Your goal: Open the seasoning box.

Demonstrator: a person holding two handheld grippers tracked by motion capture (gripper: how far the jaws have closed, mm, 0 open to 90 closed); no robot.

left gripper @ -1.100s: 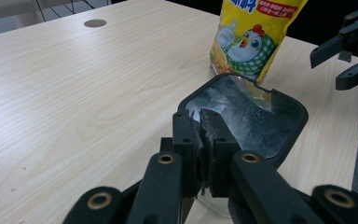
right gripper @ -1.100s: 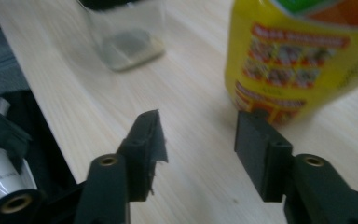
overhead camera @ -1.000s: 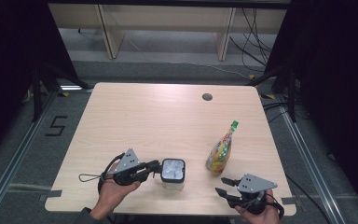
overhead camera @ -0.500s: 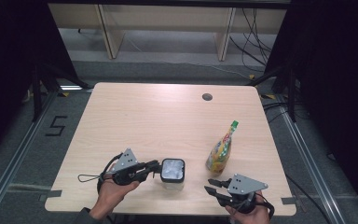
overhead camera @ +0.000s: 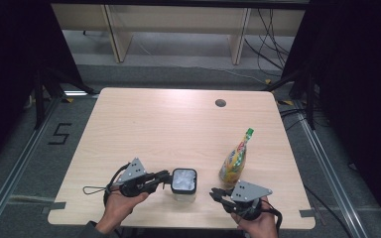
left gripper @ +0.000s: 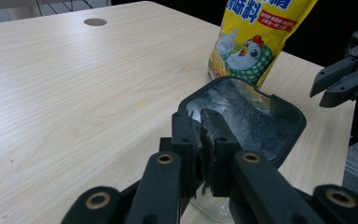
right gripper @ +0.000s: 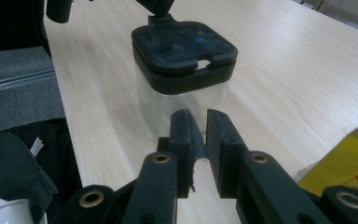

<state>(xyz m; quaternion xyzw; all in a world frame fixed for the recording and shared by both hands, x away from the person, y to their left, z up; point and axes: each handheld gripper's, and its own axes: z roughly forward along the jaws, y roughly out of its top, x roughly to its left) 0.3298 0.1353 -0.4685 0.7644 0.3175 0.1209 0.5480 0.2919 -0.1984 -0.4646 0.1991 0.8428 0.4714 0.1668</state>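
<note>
The right gripper [overhead camera: 217, 194] has just closed on nothing, nearing the jar [overhead camera: 184, 184] (left gripper [overhead camera: 167, 177] pinching its lid).

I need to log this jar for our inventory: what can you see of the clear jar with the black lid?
The jar is a small, square-sided container of clear plastic or glass, standing upright near the table's front edge. Its black square lid has rounded corners and a notched edge. The left gripper is shut on the lid's rim. It looks empty.
</note>
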